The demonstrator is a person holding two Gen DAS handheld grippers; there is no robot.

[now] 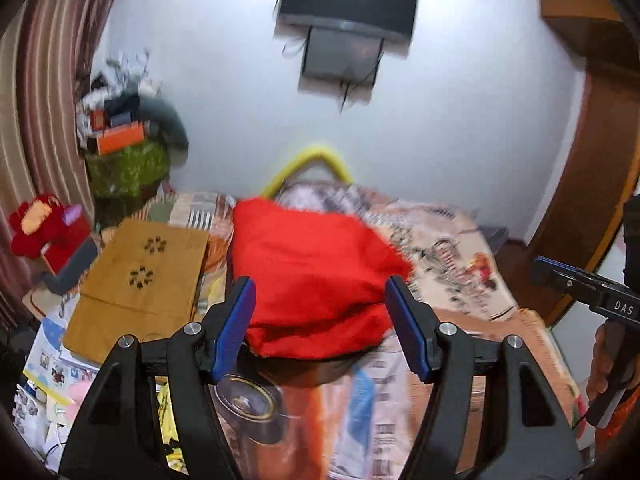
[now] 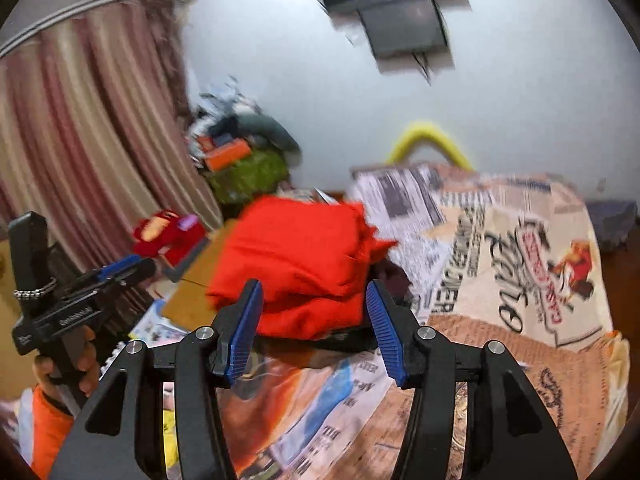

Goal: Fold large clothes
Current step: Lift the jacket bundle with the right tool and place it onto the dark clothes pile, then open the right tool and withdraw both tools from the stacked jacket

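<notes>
Red garment (image 1: 316,280) lies folded in a thick bundle on the bedspread (image 1: 452,264).

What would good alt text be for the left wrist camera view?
A folded red garment lies on a bed covered with a newspaper-print sheet, seen beyond the open, empty left gripper. A brown paper bag lies to its left; the right gripper enters at the right edge.

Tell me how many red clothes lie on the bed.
1: a folded red garment lies on the bed, beside a brown cardboard sheet. Others may be hidden.
</notes>
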